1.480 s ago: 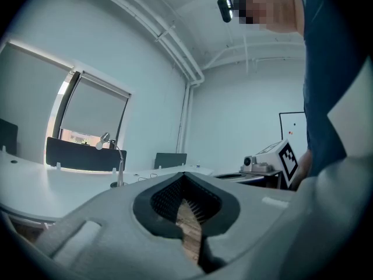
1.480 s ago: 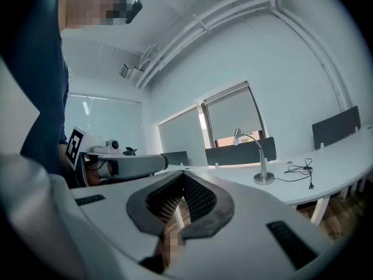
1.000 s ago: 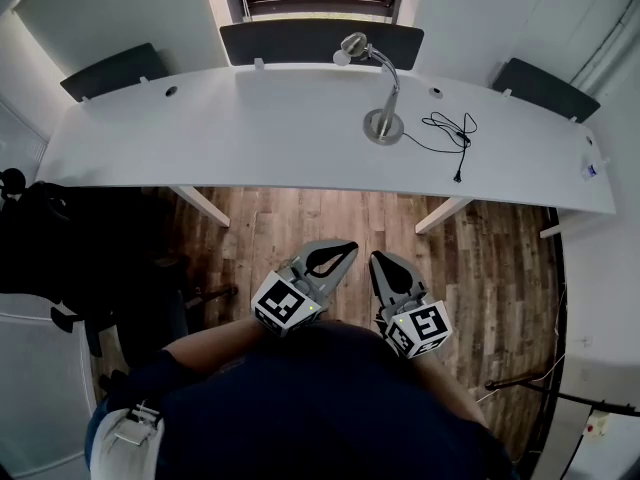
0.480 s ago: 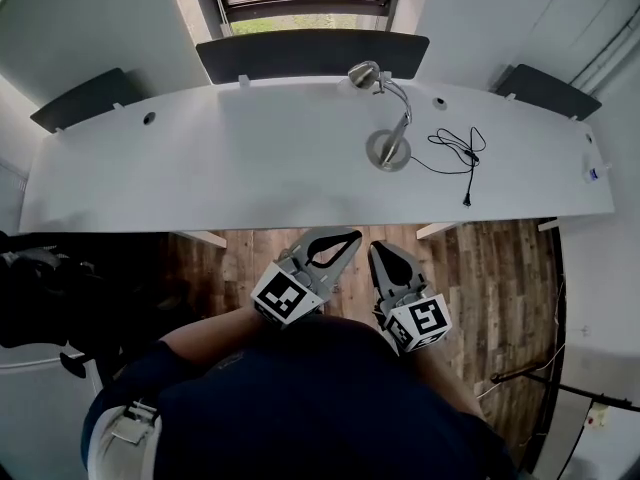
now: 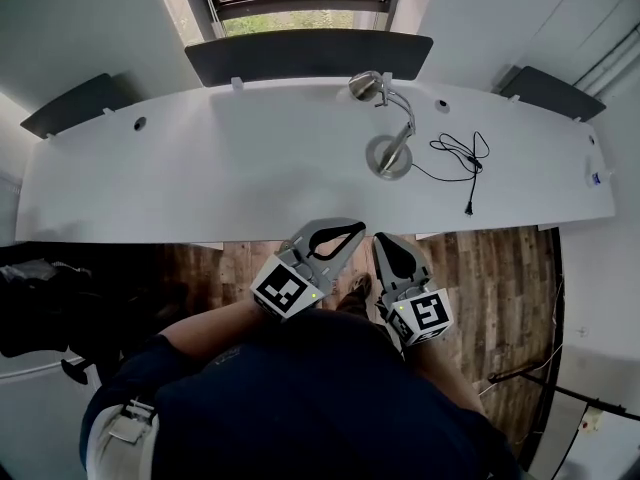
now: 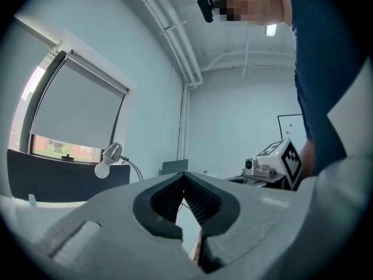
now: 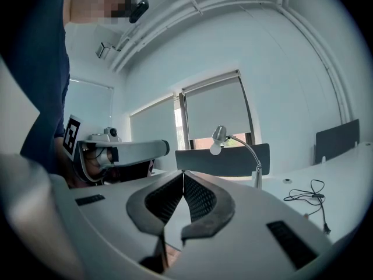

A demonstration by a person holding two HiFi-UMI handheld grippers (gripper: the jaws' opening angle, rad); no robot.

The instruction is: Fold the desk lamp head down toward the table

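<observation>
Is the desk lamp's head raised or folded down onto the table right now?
Raised. The lamp head sits high on its arched neck, well above the round base and the white desk.

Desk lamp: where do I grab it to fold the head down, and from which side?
Grip the gooseneck just behind the lamp head, coming from the near edge of the desk. The neck arches up from the round base and carries the head at its free end, so a hold there likely bends it easily. The right gripper, shut now, must open first.
</observation>
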